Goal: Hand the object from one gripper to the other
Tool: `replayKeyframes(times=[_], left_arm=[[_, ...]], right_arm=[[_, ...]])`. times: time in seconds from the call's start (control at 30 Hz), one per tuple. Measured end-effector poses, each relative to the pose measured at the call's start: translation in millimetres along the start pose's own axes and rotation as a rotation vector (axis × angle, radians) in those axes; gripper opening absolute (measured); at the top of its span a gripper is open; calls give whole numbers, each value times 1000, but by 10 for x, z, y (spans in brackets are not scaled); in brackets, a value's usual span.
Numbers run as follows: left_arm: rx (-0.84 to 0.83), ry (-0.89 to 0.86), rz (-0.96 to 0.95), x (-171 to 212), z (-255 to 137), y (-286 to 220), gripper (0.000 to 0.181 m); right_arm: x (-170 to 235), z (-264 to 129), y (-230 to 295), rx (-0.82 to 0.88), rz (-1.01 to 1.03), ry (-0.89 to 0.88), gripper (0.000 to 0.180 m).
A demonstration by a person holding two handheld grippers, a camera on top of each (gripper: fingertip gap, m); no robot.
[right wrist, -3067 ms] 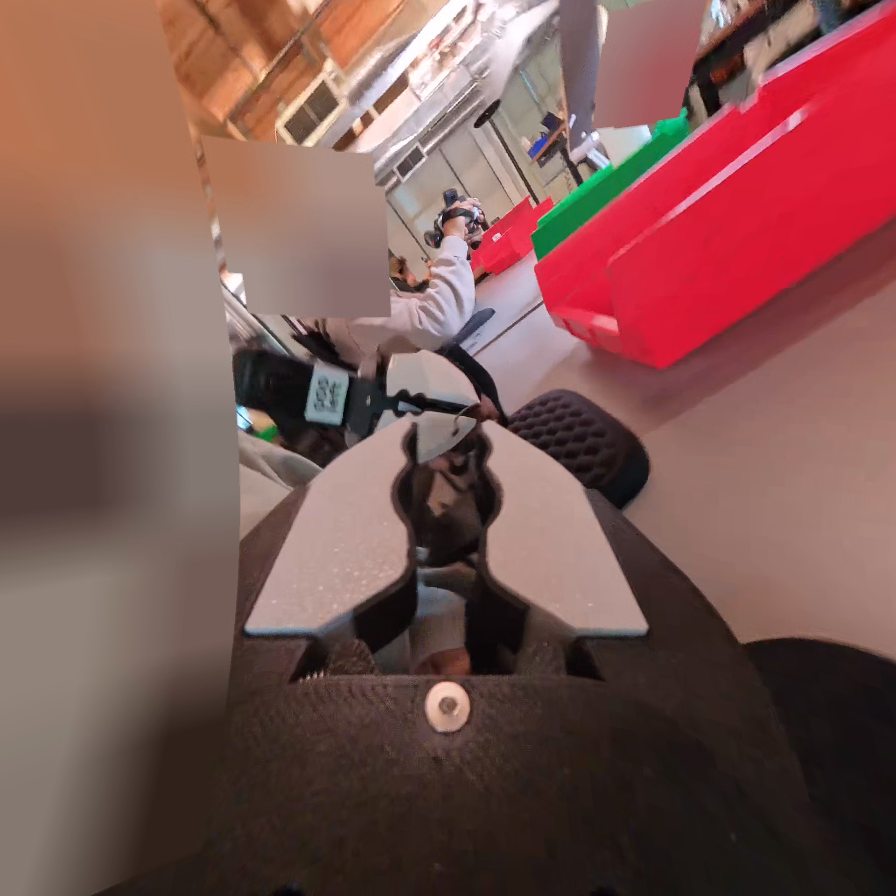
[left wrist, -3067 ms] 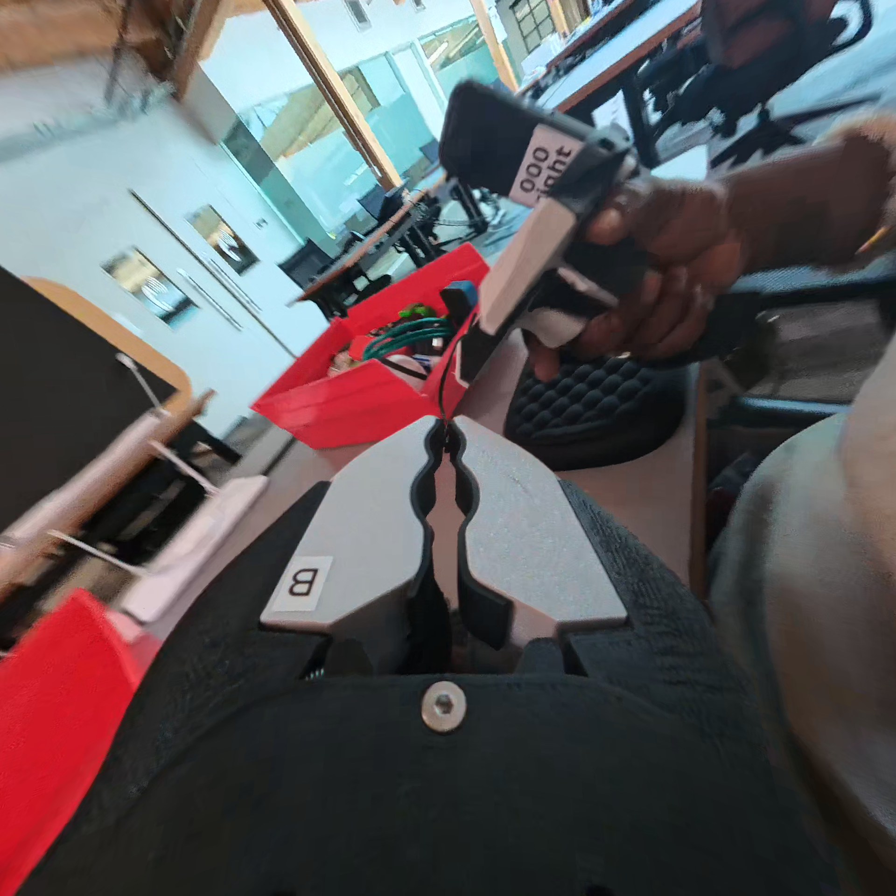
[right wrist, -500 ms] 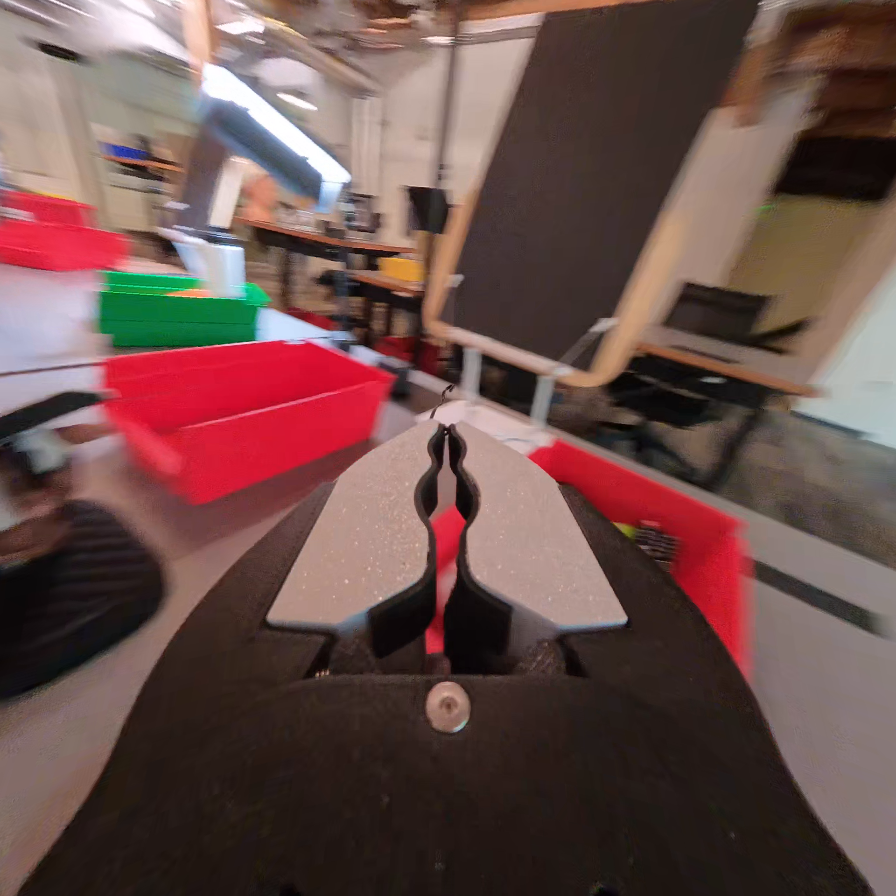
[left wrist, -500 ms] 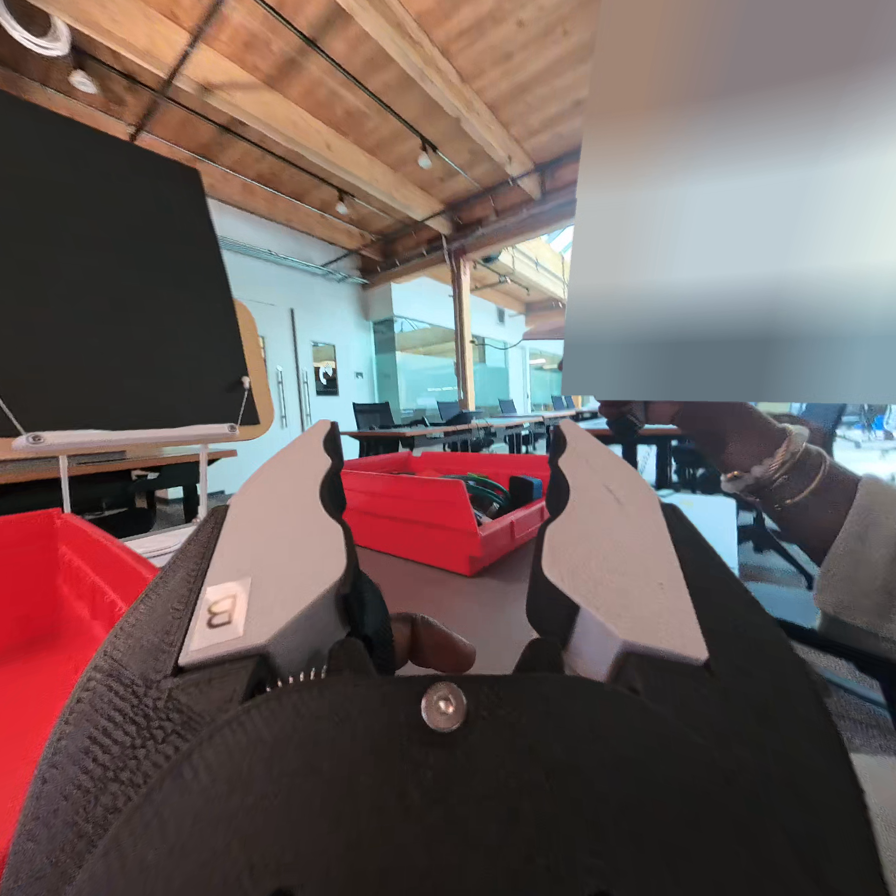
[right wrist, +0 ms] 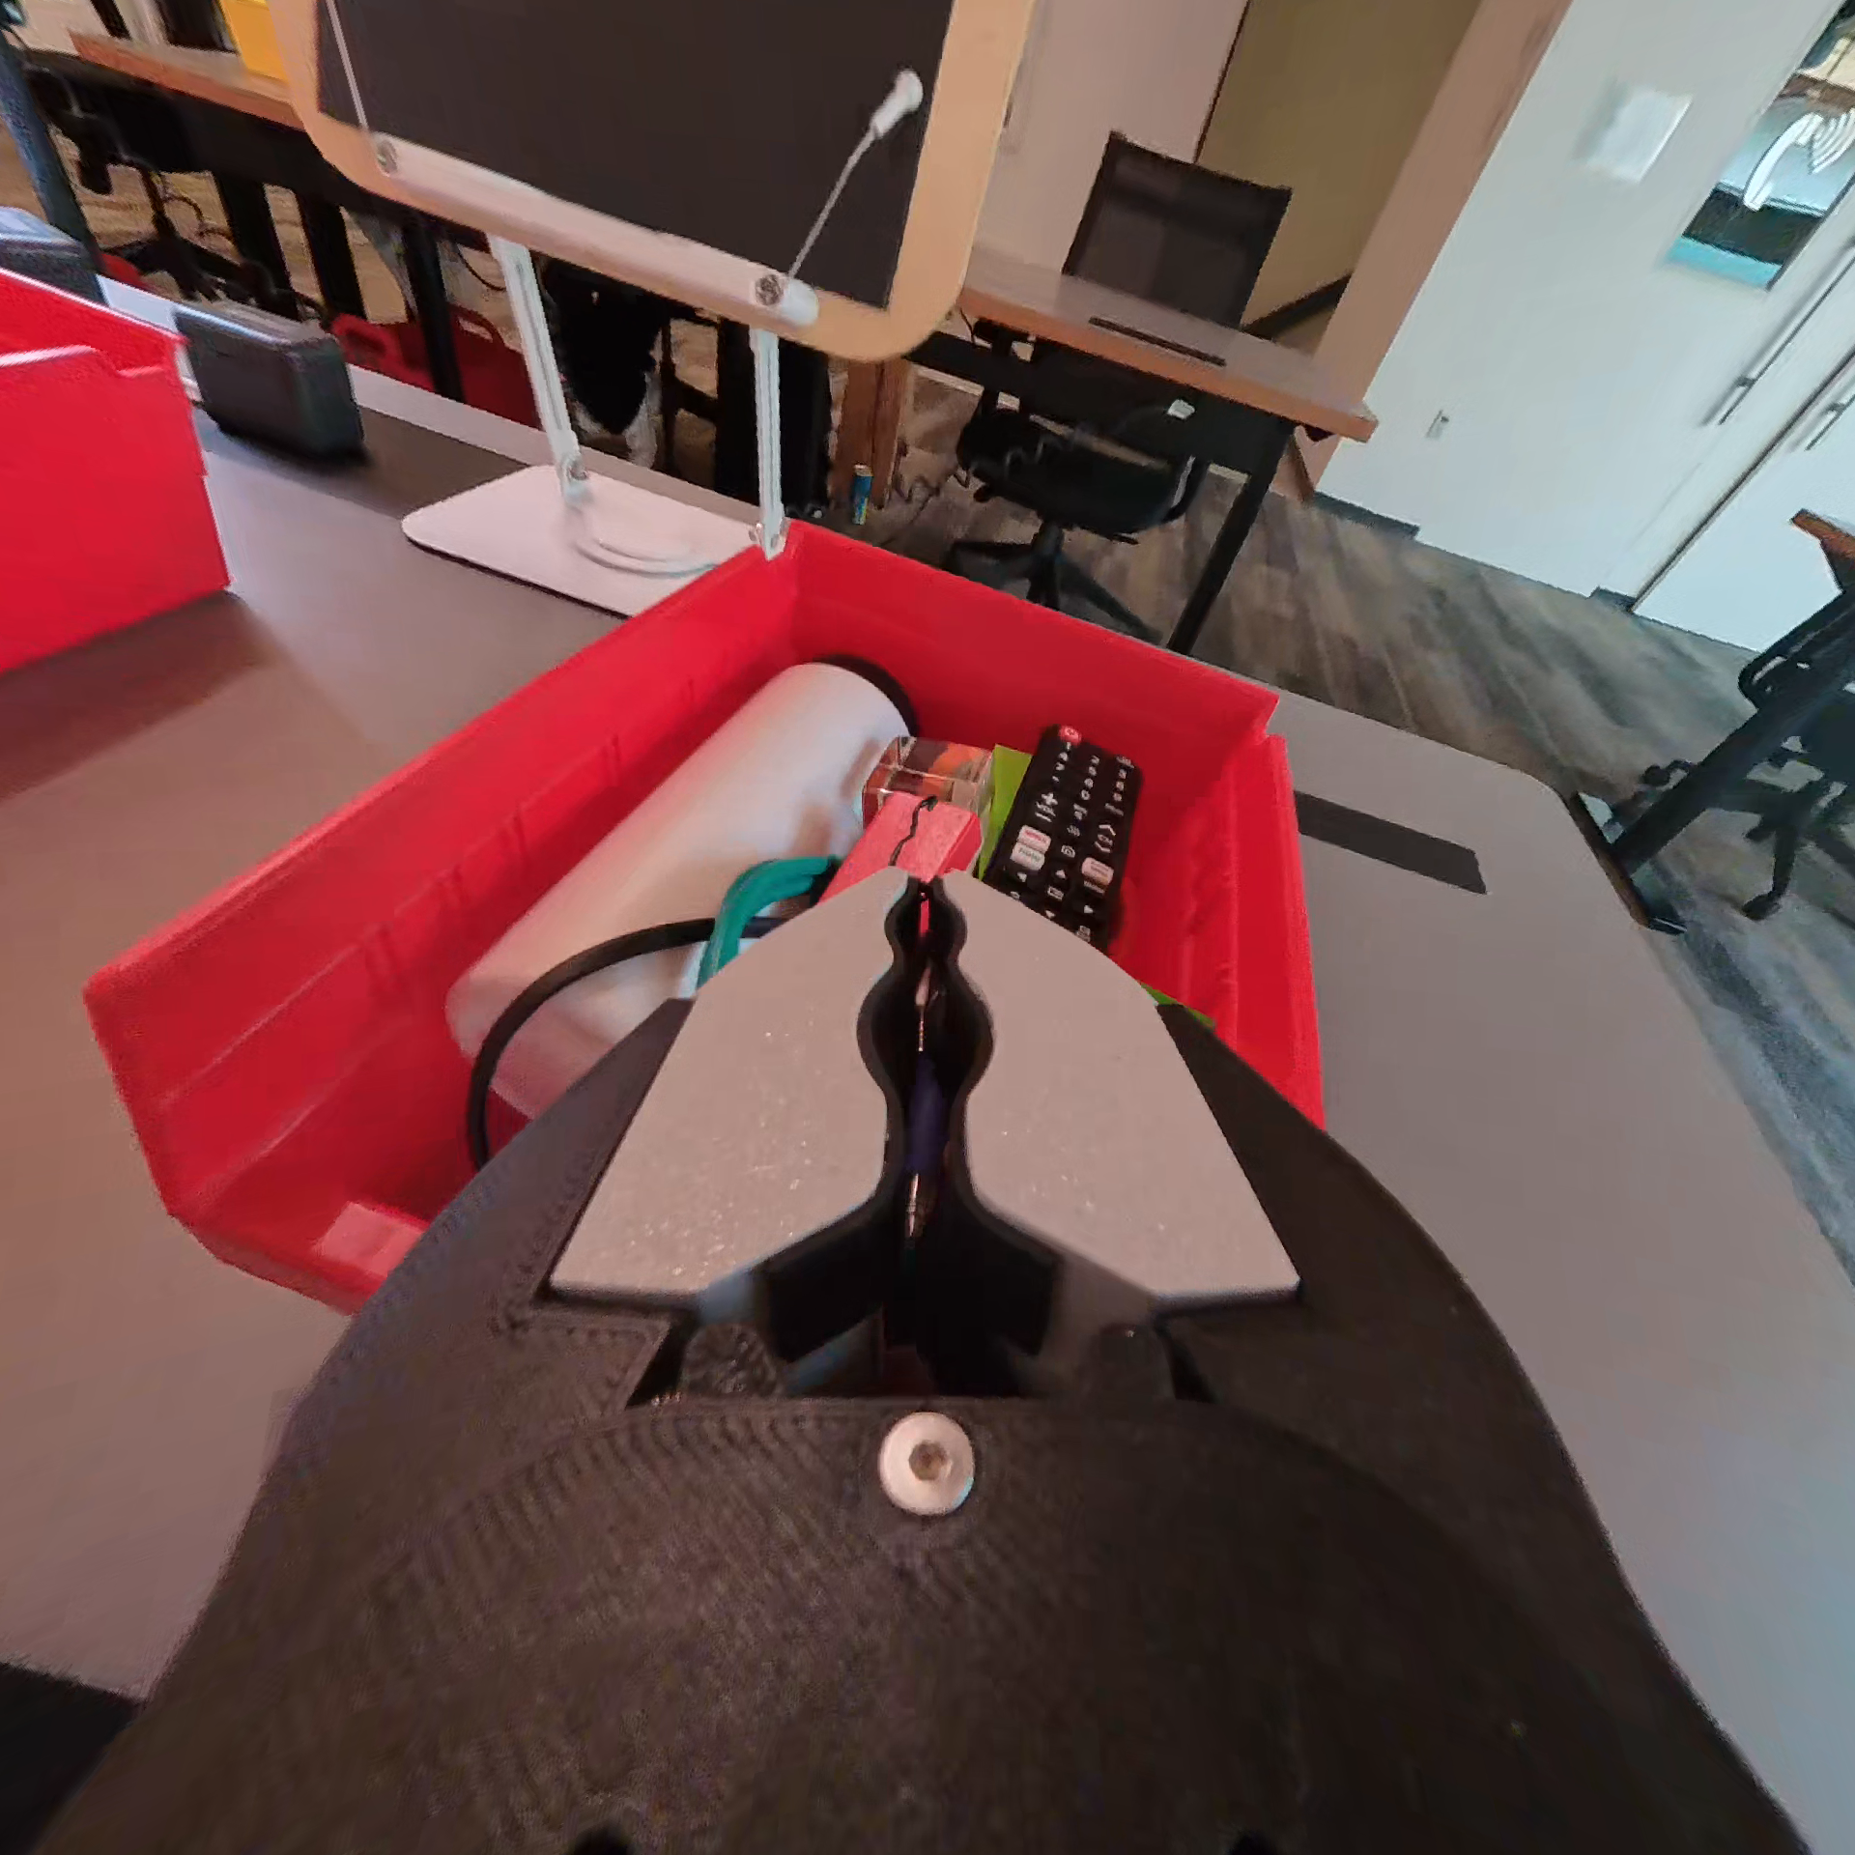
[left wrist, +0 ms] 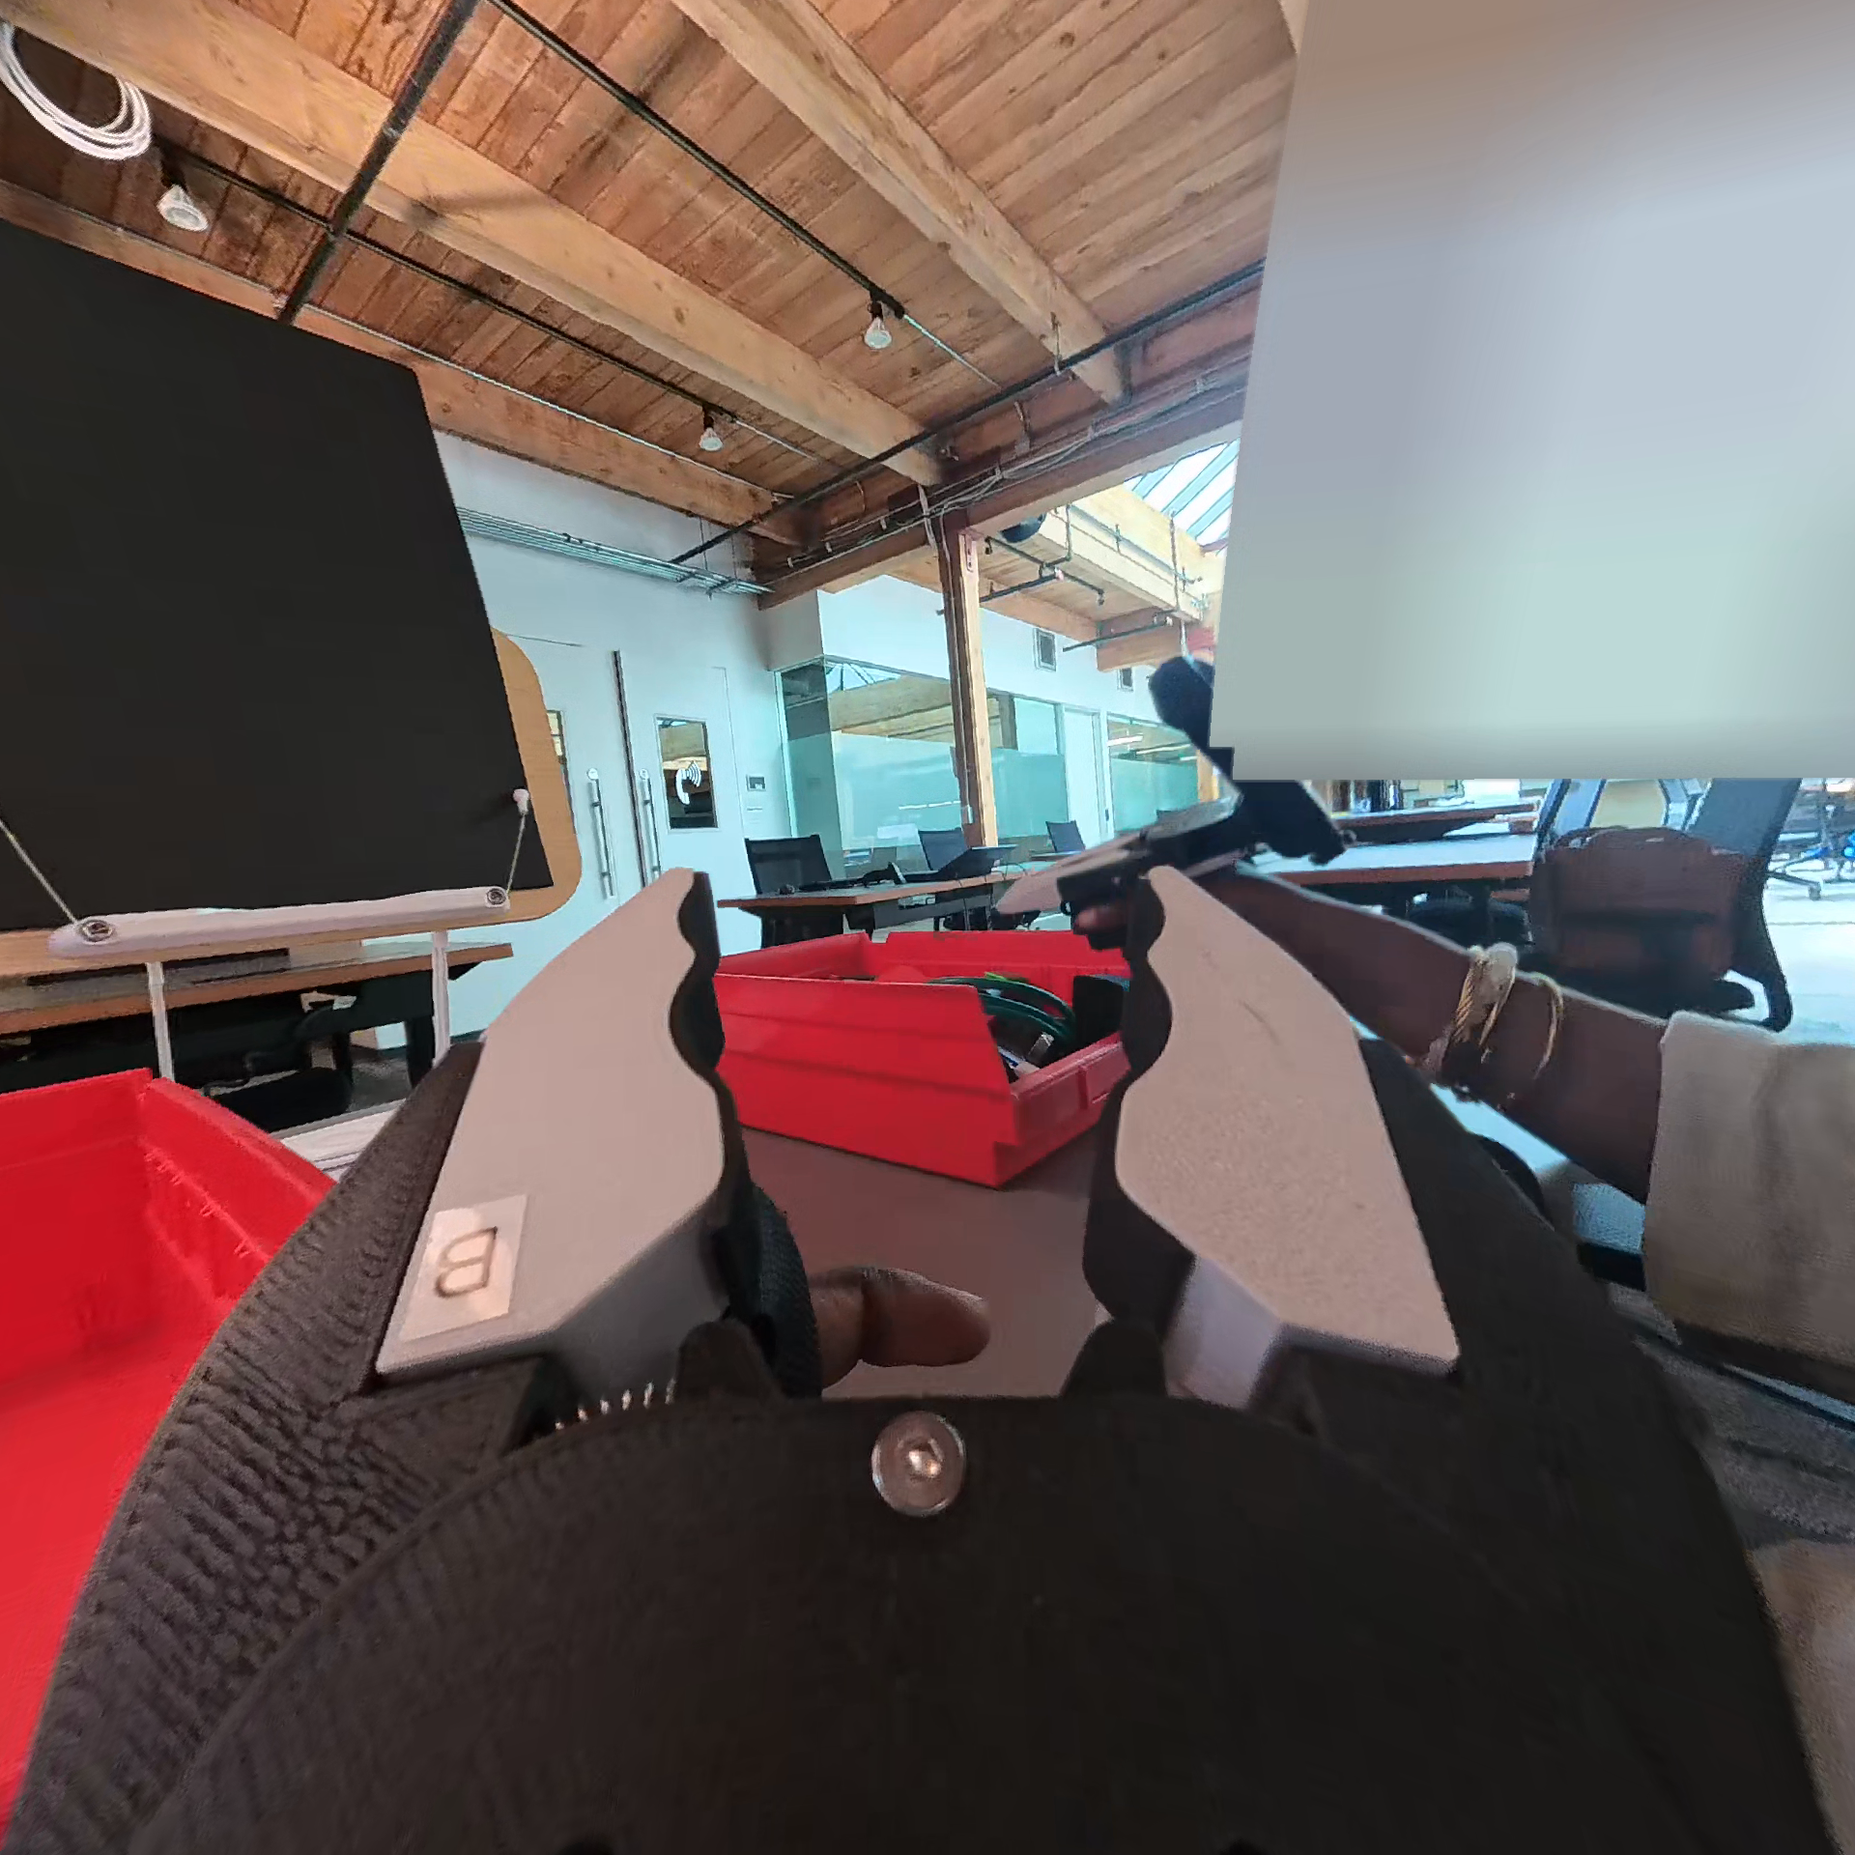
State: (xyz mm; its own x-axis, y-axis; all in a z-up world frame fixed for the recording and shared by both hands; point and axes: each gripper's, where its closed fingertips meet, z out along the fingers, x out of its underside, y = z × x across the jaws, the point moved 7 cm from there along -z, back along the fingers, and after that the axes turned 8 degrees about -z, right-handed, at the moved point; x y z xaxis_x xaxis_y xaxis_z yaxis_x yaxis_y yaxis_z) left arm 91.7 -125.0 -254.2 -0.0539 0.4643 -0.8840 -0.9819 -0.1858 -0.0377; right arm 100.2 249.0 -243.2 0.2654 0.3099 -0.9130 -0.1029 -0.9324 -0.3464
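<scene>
The right gripper has swung down over the red bin low in frame, fingers closed and empty; the left gripper waits wide open, empty. No object is picked yet.

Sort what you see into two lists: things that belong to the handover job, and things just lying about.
Job: open left gripper; shut right gripper; red plastic bin of objects.

Lying about: black remote control; white cylinder; black-panelled board on white stand; black office chair.
</scene>
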Motion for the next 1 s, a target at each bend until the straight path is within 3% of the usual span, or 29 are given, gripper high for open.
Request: replayKeyframes(times=[0.3,0.5,0.7,0.83,1.0], left_arm=[[34,0,-3,8,4,-21,78],[53,-16,-12,-2,-5,-32,77],[43,-19,20,-6,-6,-53,77],[-17,-37,43,-37,-20,-13,87],[-160,17,-14,-198,-63,97,123]], right_arm=[[266,183,59,28,-6,157,6],[208,154,91,-11,-20,115,47],[-150,-69,59,-3,32,-154,116],[-517,-358,173,-77,105,-357,135],[-630,-591,487,-147,108,-342,140]])
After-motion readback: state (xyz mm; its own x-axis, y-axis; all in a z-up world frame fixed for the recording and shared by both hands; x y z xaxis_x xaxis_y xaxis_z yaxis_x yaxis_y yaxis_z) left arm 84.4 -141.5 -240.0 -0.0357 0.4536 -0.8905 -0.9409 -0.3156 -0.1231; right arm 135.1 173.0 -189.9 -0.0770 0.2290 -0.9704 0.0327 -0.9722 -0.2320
